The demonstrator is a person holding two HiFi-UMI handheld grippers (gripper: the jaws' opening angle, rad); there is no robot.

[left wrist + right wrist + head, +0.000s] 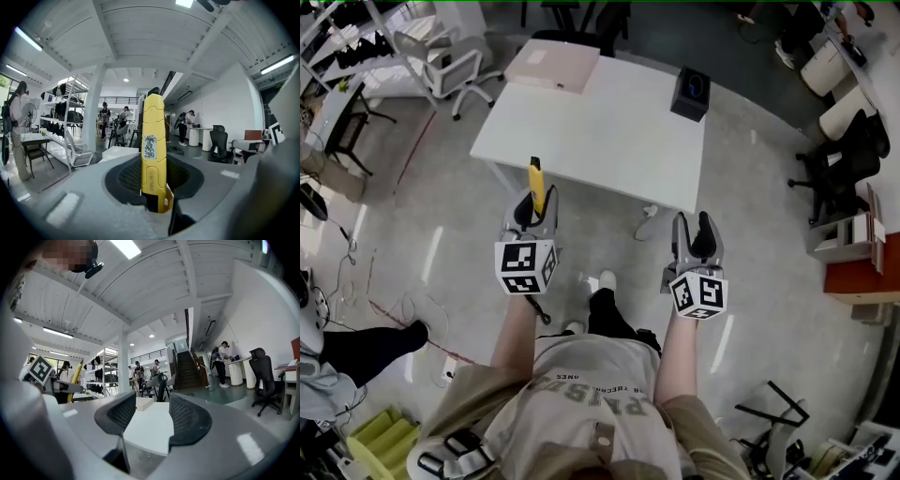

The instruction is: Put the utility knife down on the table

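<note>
Left gripper (pixel 534 204) pinches the knife (pixel 536 178) low, tip at twelve o'clock; seems light, stiff, slick. Right gripper (pixel 694 225) gapes empty.

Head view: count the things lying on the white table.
2: a flat pink box at the table's far left corner and a black box by its far right edge; none look hidden.

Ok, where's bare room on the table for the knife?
The white table is mostly bare: its whole near half, just ahead of the utility knife, and the middle strip between the pink box at the far left corner and the black device at the far right. Only those corners are crowded.
</note>
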